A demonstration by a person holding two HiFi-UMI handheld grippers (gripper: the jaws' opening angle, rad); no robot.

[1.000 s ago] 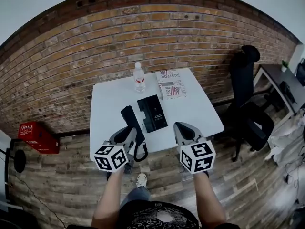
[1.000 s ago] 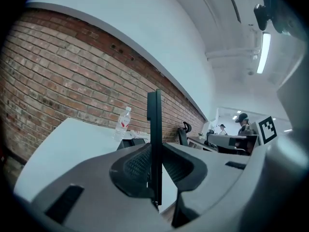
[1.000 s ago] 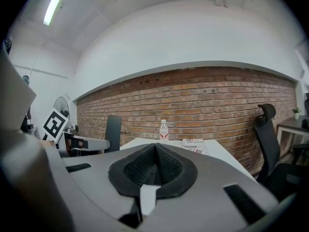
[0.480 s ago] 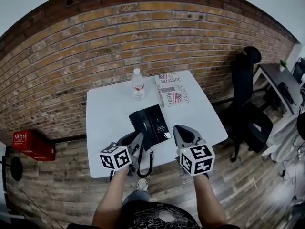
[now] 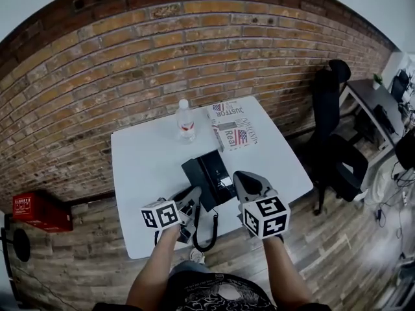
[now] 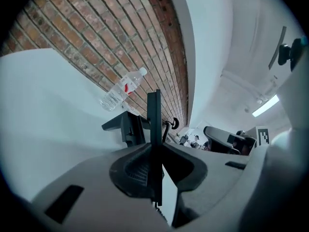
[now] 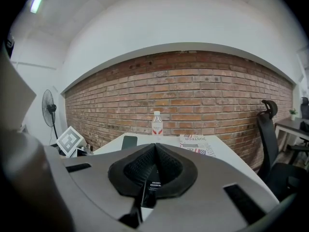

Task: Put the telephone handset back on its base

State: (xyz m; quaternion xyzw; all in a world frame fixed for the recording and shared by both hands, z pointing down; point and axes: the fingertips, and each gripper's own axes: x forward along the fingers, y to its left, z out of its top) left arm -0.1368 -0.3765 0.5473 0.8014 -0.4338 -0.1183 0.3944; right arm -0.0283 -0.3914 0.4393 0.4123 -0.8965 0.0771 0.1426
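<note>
Dragged nearer, base (image 5: pixel 204 172) pinched by right tool (image 5: pixel 237 177), handset (image 6: pixel 153 117) by left tool (image 5: pixel 193 197); book (image 5: pixel 233 132) reads "JUSTFOR".

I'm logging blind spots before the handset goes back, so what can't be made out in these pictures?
Black telephone handset: the left gripper view shows only a thin edge in the left tongs; in the head view those tongs cover most of it.
Black telephone base: cradle too small in the head view; right tongs cover its right edge.
White print on the base, right gripper view: too small to read.
</note>
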